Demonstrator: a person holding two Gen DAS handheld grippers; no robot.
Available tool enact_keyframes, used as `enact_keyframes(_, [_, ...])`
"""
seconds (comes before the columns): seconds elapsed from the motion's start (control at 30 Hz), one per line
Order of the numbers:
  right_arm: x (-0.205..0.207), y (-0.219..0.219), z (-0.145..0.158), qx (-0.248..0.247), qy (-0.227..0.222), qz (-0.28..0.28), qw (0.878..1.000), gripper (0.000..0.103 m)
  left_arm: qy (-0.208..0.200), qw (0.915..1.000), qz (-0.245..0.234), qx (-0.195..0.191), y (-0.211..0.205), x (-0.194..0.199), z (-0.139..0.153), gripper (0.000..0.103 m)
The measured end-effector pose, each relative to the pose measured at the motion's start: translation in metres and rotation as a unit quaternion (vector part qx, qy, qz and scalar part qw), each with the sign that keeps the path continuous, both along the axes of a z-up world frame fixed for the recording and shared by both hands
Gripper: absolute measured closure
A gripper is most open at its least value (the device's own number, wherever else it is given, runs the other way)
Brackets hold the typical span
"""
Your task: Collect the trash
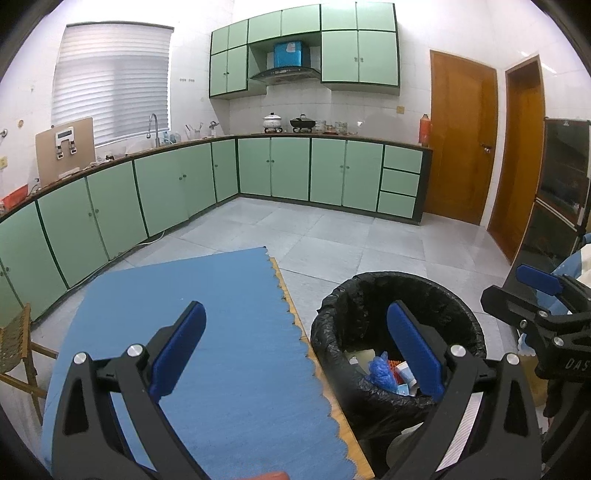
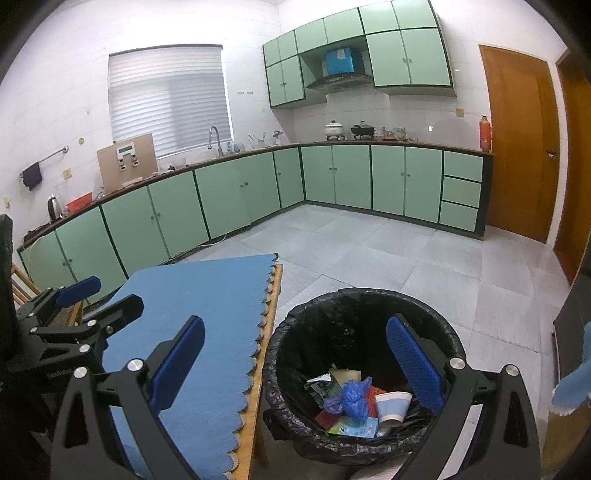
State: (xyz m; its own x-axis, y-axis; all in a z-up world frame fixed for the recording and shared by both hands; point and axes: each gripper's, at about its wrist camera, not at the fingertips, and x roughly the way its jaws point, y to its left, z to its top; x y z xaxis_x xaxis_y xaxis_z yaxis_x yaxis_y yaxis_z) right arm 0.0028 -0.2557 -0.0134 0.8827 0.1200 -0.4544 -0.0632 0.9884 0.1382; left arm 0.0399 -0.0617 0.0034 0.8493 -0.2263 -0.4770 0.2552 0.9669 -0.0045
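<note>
Holding nothing, left gripper [image 1: 295, 347] and right gripper [image 2: 295, 362] both spread wide above black-bagged round bin [image 2: 295, 325] containing crumpled blue bag [image 2: 352, 397], paper cup [image 2: 393, 404]; beside blue scalloped table mat [image 2: 207, 317], green kitchen cabinets [image 2: 177, 214] behind.

**Even indoor light, heavy fisheye bend**

Both views are bright and evenly lit, with a cool cast. Daylight glows through the blind [image 1: 112, 79] and blows out the wall [image 2: 255, 22] above it in the right view. The floor [image 1: 476, 251] carries a soft sheen near the door [image 1: 461, 147]. Shadows are faint. The bin liner [image 2: 369, 317] stays dark, with little detail. Cabinet lines bow strongly, and black vignette fills the corners. Focus holds mid-frame; the edges smear slightly.
</note>
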Motion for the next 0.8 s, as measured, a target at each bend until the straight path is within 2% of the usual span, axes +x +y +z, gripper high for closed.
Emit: enact_keyframes(0.8, [0.0014, 0.0022, 0.0018, 0.002, -0.004, 0.002, 1.000, 0.006, -0.005, 1.0000, 0.003, 0.000, 0.0009, -0.0051, 0.0013, 0.007])
